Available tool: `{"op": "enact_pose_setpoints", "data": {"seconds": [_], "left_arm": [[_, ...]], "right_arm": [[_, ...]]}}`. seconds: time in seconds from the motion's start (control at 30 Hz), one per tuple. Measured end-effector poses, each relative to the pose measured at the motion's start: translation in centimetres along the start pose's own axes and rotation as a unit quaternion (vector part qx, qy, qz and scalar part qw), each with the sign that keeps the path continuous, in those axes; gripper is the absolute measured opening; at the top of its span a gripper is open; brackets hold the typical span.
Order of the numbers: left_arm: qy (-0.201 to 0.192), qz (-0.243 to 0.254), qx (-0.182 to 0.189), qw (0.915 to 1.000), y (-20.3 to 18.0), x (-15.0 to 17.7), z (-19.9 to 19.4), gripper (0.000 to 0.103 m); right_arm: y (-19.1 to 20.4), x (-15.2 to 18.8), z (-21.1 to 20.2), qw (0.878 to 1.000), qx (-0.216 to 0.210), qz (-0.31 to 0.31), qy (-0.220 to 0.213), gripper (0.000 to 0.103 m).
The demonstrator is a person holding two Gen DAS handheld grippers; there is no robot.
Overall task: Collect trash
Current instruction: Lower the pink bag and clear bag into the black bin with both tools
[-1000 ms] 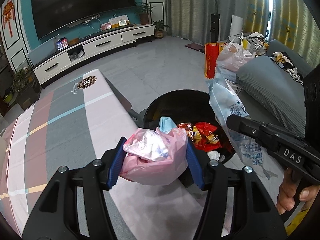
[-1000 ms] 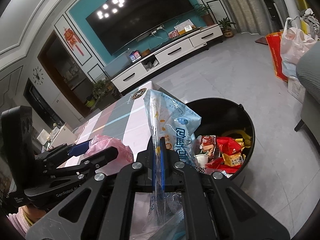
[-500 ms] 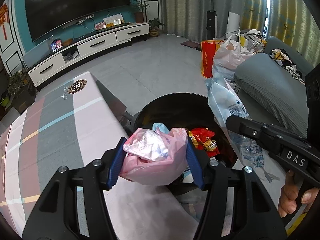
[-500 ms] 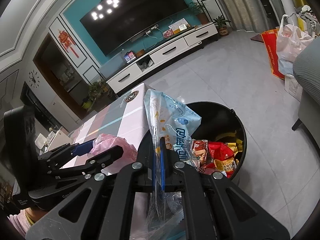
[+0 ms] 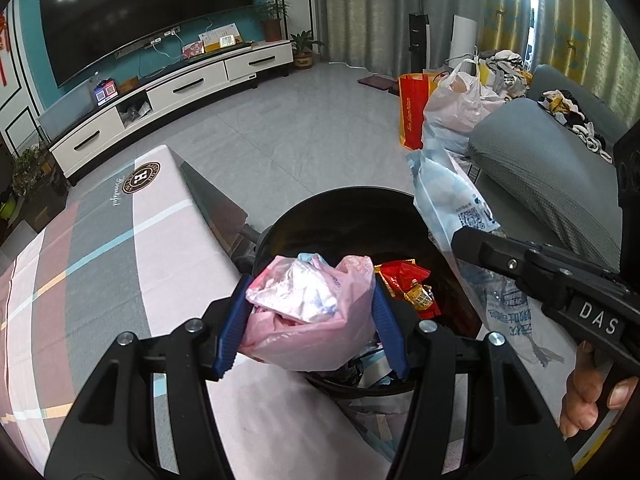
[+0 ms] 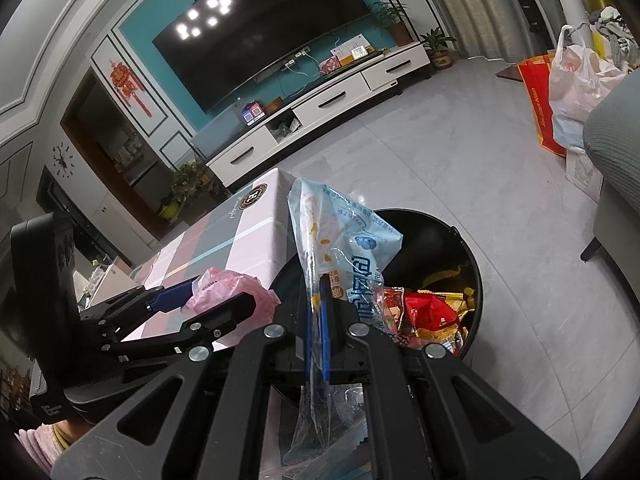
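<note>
Blue wrapper (image 6: 340, 248) upright, long axis vertical, above bin (image 6: 474, 276)

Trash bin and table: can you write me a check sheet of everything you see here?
Surface: table under a pink, grey and white striped cloth.
Job's things: black trash bin holding red and yellow wrappers; pink bag; blue-white plastic bag.
Clutter: red bag and white bag on the floor.
Grippers: left gripper shut on the pink bag; right gripper shut on the blue-white plastic bag.
Cables: wires below the TV.
Surroundings: TV cabinet, grey sofa, curtains, plants.
</note>
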State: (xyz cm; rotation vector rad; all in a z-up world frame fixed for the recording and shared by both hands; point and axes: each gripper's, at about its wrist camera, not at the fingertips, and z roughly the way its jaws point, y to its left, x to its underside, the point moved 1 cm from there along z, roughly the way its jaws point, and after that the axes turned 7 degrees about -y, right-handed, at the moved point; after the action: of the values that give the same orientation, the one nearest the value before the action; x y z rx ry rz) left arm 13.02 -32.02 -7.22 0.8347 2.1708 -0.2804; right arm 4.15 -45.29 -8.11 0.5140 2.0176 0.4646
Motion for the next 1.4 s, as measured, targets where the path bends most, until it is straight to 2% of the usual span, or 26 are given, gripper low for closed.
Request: {"op": "enact_pose_setpoints", "data": {"seconds": [1.4], "left_arm": [[0.039, 0.019, -0.003, 0.999, -1.0, 0.2, 4.7, 0.059]], "right_arm": [[-1.9, 0.2, 3.4, 0.999, 0.009, 0.021, 0.024, 0.005]]}}
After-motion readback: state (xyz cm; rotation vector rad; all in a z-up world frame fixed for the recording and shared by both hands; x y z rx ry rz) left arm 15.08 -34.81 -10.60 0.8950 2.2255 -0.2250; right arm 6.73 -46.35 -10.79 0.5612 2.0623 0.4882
